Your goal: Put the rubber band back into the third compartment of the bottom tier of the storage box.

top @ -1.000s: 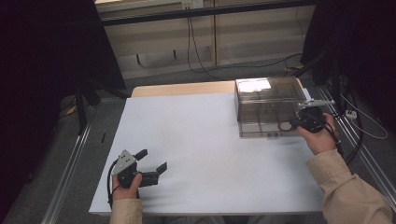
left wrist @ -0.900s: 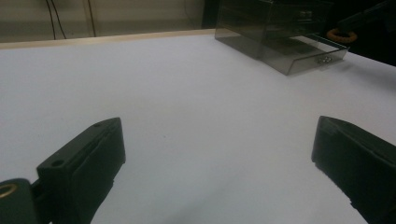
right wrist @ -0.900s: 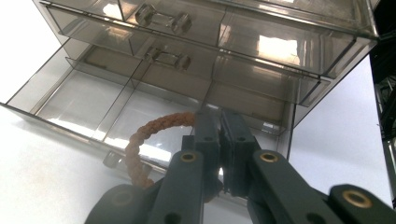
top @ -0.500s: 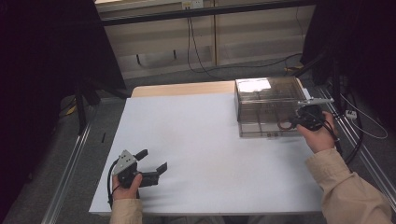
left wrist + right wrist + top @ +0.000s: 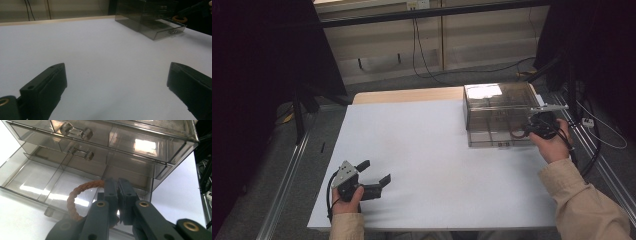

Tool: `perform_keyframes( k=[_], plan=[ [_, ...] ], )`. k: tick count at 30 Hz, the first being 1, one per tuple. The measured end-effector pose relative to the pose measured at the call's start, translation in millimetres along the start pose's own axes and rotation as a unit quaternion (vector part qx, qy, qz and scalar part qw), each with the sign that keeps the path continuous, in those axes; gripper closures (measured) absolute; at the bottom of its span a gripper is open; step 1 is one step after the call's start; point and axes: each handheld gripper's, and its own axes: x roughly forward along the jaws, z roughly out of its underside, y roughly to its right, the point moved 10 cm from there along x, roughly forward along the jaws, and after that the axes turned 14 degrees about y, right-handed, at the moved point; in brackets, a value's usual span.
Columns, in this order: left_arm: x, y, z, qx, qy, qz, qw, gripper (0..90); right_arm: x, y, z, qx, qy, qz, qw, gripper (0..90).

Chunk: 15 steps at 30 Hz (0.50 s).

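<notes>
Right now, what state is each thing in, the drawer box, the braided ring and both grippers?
Drawer box: bottom drawer pulled out, upper drawers shut.
Braided ring: held over the open drawer, pinched at one side.
Right gripper: shut on the braided ring.
Left gripper: open, holding nothing, low over the table.

Braided ring (image 5: 75, 195): its lower arc sits behind my right gripper (image 5: 119, 195), so I cannot tell how much is pinched.
Drawer unit (image 5: 125, 147): top and left side cut off by the right gripper view's edge; small and dim in the left gripper view.
My left gripper (image 5: 117, 82): jaw bases cut off by the bottom edge.
My forearms: cut off by the high view's bottom edge.
</notes>
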Motion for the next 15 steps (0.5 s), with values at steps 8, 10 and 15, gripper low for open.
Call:
perform_keyframes(
  k=[8,10,15],
  plan=[
    [-0.7,-0.6,0.0,-0.002,0.001,-0.002,1.0,2.8,4.6,4.6,2.3,-0.009,-0.003,0.007,0.9999,86.3],
    [-0.3,-0.3,0.2,-0.002,0.001,-0.001,1.0,2.8,6.2,5.9,3.3,-0.012,-0.005,0.008,0.9999,86.3],
    [-0.6,0.0,0.5,-0.003,0.0,0.0,1.0,2.8,11.5,10.0,5.7,-0.013,-0.006,0.016,0.9998,86.3]
  ],
)
